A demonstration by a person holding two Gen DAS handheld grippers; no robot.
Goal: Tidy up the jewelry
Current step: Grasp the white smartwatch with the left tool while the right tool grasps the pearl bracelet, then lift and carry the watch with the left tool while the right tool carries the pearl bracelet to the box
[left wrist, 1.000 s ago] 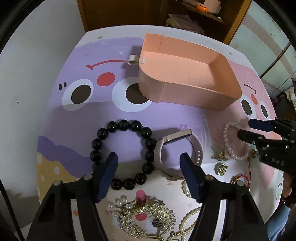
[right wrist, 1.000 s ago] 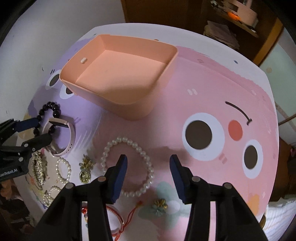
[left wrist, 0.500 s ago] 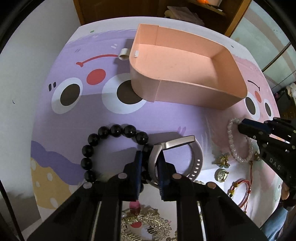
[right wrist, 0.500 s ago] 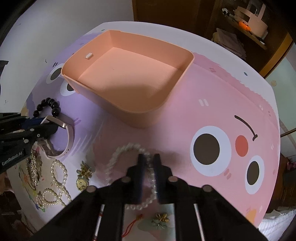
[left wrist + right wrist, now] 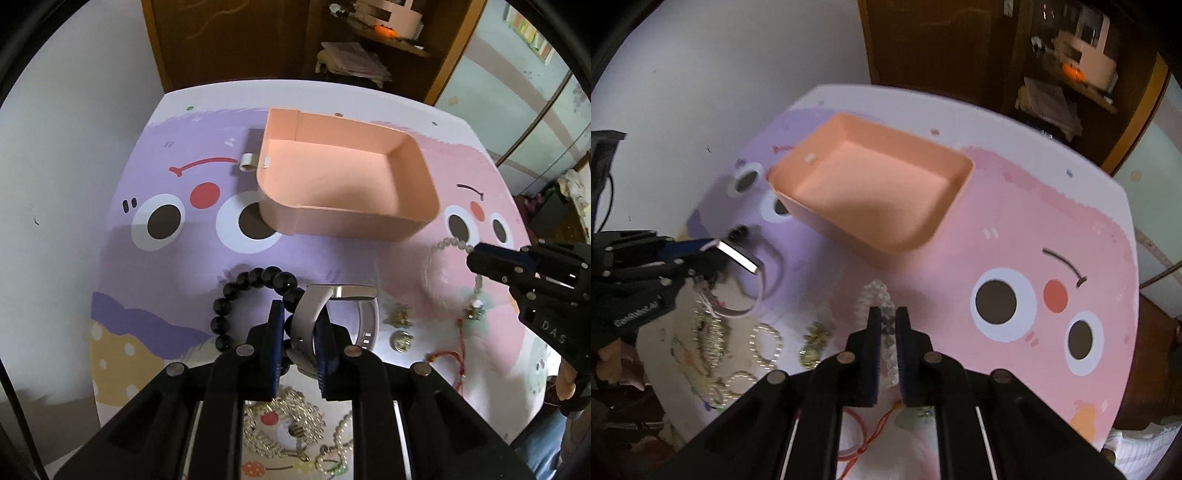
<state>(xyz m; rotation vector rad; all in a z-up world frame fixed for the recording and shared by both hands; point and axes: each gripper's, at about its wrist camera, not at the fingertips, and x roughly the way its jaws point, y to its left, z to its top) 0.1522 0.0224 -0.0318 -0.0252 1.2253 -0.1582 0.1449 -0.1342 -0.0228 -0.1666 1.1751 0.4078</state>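
Left wrist view: the watch band [image 5: 364,314] hangs clamped in the left gripper [image 5: 299,334], just short of the pink tray [image 5: 369,218]. The pearl bracelet [image 5: 882,299] is pinched in the right gripper [image 5: 886,332]. Carry both over the tray's near wall before releasing, lest dangling loops catch.

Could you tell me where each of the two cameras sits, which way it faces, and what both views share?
Left wrist view: sits on the left tongs, looking steeply down at the table; the tongs pinch the watch band; the right tongs enter from the right.
Right wrist view: sits on the right tongs, looking down; they pinch the pearl bracelet; the left tongs enter from the left.
Shared: the peach tray, watch band and pearl bracelet.
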